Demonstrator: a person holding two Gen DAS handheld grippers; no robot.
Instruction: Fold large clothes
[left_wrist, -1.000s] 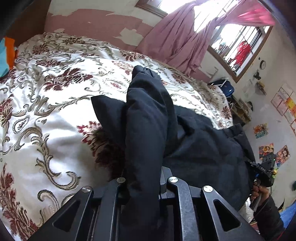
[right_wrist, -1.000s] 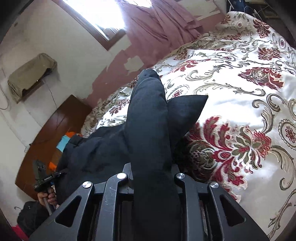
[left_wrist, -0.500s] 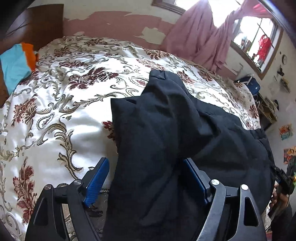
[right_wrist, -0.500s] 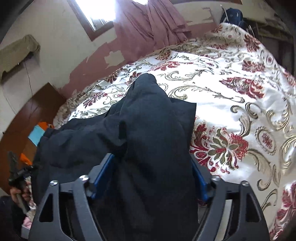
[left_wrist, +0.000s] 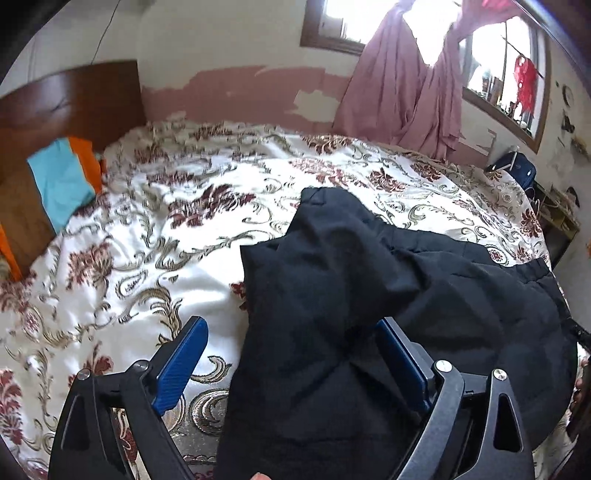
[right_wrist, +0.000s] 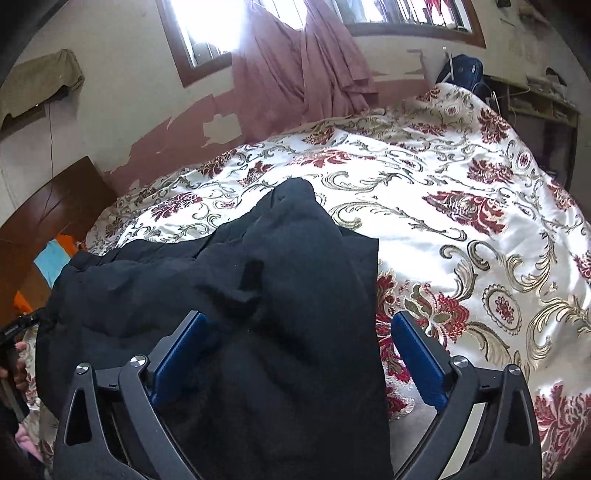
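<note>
Trousers (left_wrist: 369, 295), black and heavy by the look of them, lie bunched on the flowered bedspread (left_wrist: 147, 258), filling the left wrist view from about 6 o'clock out to 3 o'clock. The left tool (left_wrist: 291, 363) has just been spreading its jaws and now stands wide; cloth sags between the blue pads (left_wrist: 181, 363) without being pinched, though it leans against the inner pad at 4 o'clock. The right tool (right_wrist: 299, 358) has likewise just been opening and stands wide, a ridge of the same cloth draped between its pads, nothing gripped.

Risk from here, as I judge it: fabric resting over the frames of both tools may catch and be dragged along when they pull away, undoing the fold just laid. The raised hump toward 12 o'clock in both views looks uneven, so the layers may slump sideways rather than settle flat. The satin-looking bedspread could also let the whole bundle slide toward the near bed edge.
</note>
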